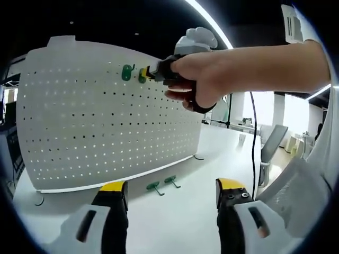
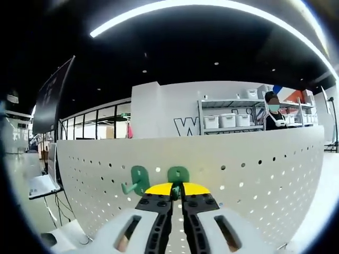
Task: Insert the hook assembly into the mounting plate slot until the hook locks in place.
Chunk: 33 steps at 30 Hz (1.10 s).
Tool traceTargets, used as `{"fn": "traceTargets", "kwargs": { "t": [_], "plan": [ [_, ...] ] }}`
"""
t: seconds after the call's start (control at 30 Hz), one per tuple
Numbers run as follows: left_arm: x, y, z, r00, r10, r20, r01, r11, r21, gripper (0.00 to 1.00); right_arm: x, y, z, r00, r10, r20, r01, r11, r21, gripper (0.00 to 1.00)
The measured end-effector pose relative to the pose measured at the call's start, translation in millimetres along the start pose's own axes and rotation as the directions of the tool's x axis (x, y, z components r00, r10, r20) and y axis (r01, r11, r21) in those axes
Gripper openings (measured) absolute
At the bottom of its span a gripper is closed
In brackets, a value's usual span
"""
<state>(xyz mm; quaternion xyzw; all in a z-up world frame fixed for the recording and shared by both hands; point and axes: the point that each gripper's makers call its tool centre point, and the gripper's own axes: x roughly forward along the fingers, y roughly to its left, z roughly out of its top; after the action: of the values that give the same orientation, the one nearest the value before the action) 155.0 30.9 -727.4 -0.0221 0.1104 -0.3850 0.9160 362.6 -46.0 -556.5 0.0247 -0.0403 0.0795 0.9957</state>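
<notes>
right gripper (image 2: 177,191), jaws clamped on a green hook (image 2: 178,175), seats it in the pegboard (image 2: 265,164) beside another hook (image 2: 136,181); next: push till locked; left gripper (image 1: 172,191) wide open, empty over worktop (image 1: 222,153).

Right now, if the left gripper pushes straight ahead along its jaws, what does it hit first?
Probably the two loose green hooks lying on the white table, ahead between the open left gripper jaws. Behind them stands the pegboard. Depth is hard to judge.
</notes>
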Motion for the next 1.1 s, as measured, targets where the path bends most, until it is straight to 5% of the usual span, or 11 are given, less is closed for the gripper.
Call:
{"fn": "traceTargets", "kwargs": {
  "t": [0.17, 0.33, 0.57, 1.1],
  "plan": [
    [0, 1.0, -2.5, 1.0, 0.003, -0.01, -0.003, 1.0, -0.001, 0.69, -1, 4, -4.0, 0.993, 0.117, -0.023, -0.117, 0.993, -0.017, 0.07],
    [2, -1.4, -4.7, 1.0, -0.012, -0.015, 0.012, 1.0, 0.008, 0.7, -9, 11, -10.5, 0.97, 0.233, -0.067, -0.237, 0.969, -0.072, 0.25],
    [2, -0.8, -12.5, 0.999, -0.013, -0.045, 0.014, 1.0, 0.022, 0.7, -20, 16, -11.0, 0.954, 0.294, -0.059, -0.298, 0.951, -0.079, 0.46],
    [0, 8.4, -18.1, 0.998, 0.017, -0.061, -0.016, 1.0, 0.015, 0.7, -33, 13, -9.6, 0.92, 0.389, -0.05, -0.393, 0.914, -0.102, 0.44]
  ]
}}
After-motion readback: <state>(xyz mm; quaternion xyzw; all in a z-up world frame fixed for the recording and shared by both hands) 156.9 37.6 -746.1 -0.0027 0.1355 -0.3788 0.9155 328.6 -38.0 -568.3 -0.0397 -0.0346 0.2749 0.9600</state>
